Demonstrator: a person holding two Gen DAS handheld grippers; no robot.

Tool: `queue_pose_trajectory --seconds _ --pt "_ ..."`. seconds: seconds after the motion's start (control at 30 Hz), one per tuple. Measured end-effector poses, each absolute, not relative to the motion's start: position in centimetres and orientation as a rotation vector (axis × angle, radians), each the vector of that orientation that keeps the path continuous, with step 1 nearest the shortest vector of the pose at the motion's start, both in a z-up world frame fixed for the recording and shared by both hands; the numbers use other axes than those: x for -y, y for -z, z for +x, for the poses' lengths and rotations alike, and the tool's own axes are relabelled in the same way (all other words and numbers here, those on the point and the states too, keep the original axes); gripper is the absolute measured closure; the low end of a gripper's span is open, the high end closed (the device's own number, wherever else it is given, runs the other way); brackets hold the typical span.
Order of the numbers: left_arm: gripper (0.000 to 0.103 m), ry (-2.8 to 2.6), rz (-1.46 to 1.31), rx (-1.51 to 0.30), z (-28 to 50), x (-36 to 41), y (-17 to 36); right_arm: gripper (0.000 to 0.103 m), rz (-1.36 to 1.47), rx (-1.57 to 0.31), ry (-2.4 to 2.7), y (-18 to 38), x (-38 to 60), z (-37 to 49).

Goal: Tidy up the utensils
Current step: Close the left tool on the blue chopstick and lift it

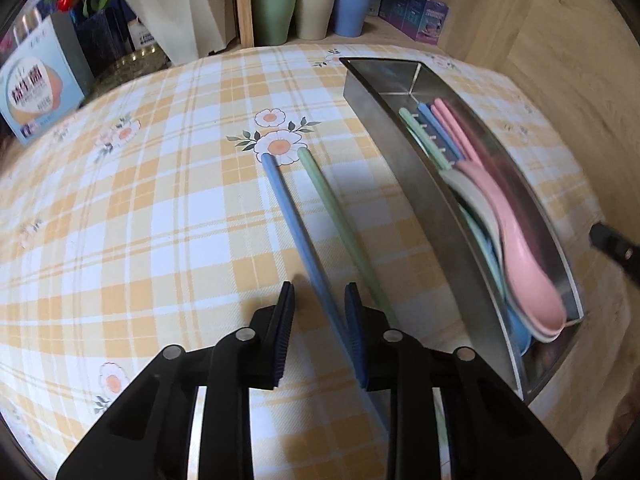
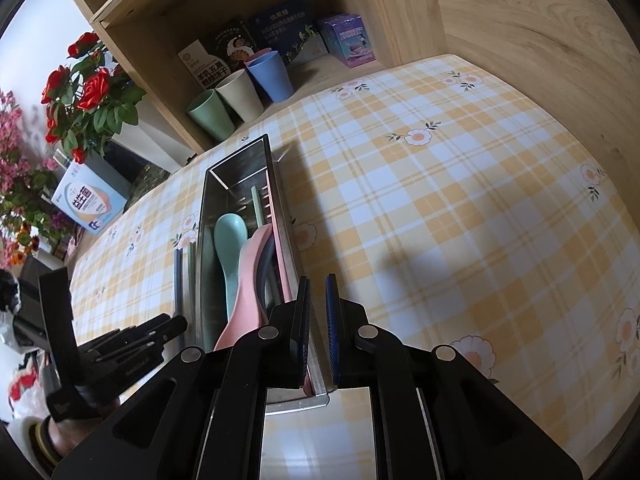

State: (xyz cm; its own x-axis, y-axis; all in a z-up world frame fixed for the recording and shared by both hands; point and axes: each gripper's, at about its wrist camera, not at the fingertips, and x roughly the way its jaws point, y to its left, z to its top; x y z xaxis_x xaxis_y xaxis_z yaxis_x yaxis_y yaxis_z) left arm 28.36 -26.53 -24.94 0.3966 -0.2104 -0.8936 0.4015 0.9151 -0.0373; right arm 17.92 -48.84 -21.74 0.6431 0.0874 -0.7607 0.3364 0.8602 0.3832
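A blue chopstick [image 1: 294,232] and a green chopstick [image 1: 340,224] lie side by side on the checked tablecloth [image 1: 160,220], left of a long steel tray [image 1: 404,168]. The tray holds a pink spoon [image 1: 520,256], other spoons and several coloured utensil handles. My left gripper [image 1: 319,304] is open, its fingers either side of the blue chopstick's near end. In the right wrist view the tray [image 2: 208,216] holds a teal spoon [image 2: 230,240] and a pink spoon [image 2: 248,280]. My right gripper [image 2: 318,292] stands over the tray's right wall, jaws a narrow gap apart, holding nothing.
Green [image 1: 274,12], cream [image 1: 314,10] and blue [image 1: 352,8] cups stand at the back with boxes on a wooden shelf. A white flower pot [image 1: 180,12] and a boxed product [image 1: 32,92] are at the back left. A wooden wall [image 1: 560,60] runs along the right.
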Motion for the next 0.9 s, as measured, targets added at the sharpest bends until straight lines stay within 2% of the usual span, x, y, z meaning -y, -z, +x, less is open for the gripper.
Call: queue_pose_trajectory --seconds 0.07,0.13,0.4,0.9 --pt "0.095 0.387 0.204 -1.089 28.1 26.4 24.9 0.095 0.53 -0.871 0.149 21.7 48.7 17.9" --pt "0.098 0.401 0.186 -1.087 28.0 26.0 24.9 0.095 0.525 -0.874 0.148 21.7 48.4 17.8" --pt "0.098 0.414 0.076 -1.091 27.9 23.1 24.3 0.095 0.49 -0.89 0.123 21.2 46.8 18.0" --pt "0.098 0.374 -0.044 -0.992 27.3 14.2 19.7 0.095 0.398 -0.933 0.019 19.9 38.5 19.8"
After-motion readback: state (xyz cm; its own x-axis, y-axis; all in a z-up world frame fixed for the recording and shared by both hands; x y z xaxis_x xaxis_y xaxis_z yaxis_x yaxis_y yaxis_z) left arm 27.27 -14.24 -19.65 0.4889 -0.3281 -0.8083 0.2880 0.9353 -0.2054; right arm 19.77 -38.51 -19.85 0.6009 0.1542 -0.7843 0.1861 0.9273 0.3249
